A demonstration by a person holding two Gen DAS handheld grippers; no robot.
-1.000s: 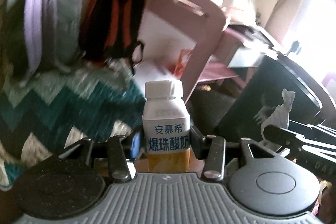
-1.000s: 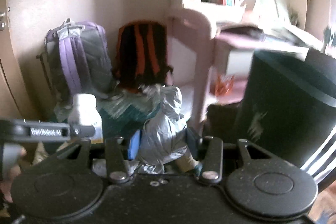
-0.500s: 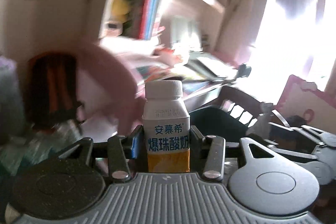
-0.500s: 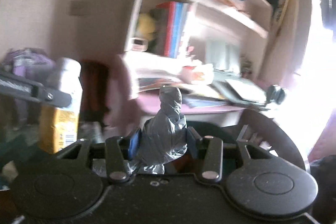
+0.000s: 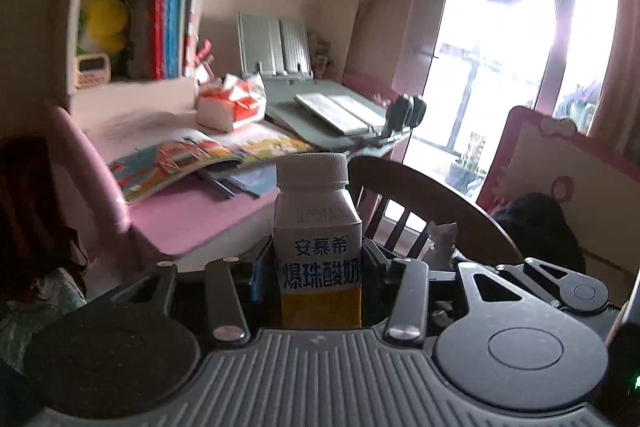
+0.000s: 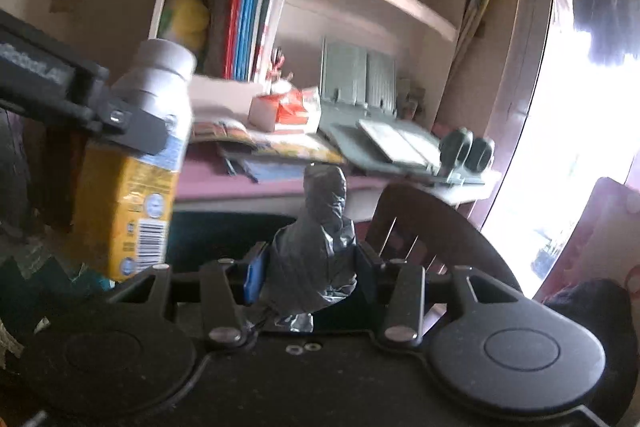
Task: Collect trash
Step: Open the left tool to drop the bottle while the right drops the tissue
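Observation:
My left gripper (image 5: 318, 267) is shut on a white and orange yogurt drink bottle (image 5: 316, 235) with a white cap, held upright in the air. The same bottle (image 6: 140, 163) shows at the left of the right wrist view, clamped by the left gripper's finger. My right gripper (image 6: 308, 267) is shut on a crumpled grey wrapper (image 6: 316, 247) that sticks up between the jaws. A tip of that wrapper (image 5: 442, 245) shows right of the bottle in the left wrist view. The black bin's rim (image 6: 224, 223) lies low behind the wrapper.
A pink desk (image 5: 188, 215) with an open picture book (image 5: 192, 159), a tissue pack (image 5: 232, 107) and a grey book stand (image 5: 332, 107) stands ahead. A dark wooden chair back (image 5: 420, 207) is close in front. Shelves with books (image 5: 168, 11) rise behind. A bright window is right.
Both grippers have risen and tilted up from the floor with the backpacks and the bin to desk height, each keeping its hold. The view now faces the desk and shelves.

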